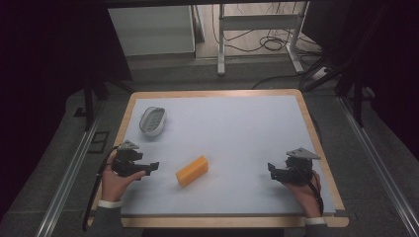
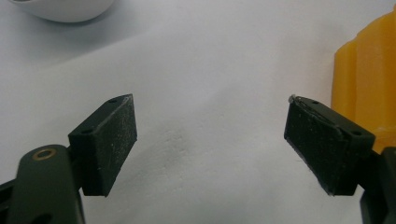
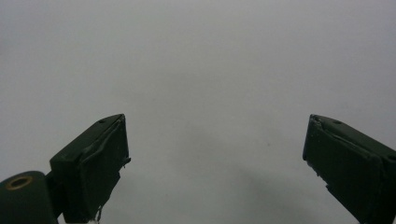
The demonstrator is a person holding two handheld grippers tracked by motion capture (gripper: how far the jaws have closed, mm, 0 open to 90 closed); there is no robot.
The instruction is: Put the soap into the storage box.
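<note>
High view: the yellow block [image 1: 192, 171] lies lower centre on the table [image 1: 247, 133]; left gripper [image 1: 153, 167] beside it and right gripper [image 1: 271, 170] both gape empty. Likely approach; next, straddle the block.

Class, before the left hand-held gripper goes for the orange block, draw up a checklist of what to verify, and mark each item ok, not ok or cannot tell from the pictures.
1. Left hand-held gripper open, nothing between the jaws: ok.
2. Orange block lying free on the white mat, untouched: ok.
3. Block lined up between the left jaws: not ok, it sits off to one side in the left gripper view.
4. Right hand-held gripper open and apart from the block: ok.
5. White dish out of the path: ok.
6. Block fits the jaw opening: cannot tell.
</note>
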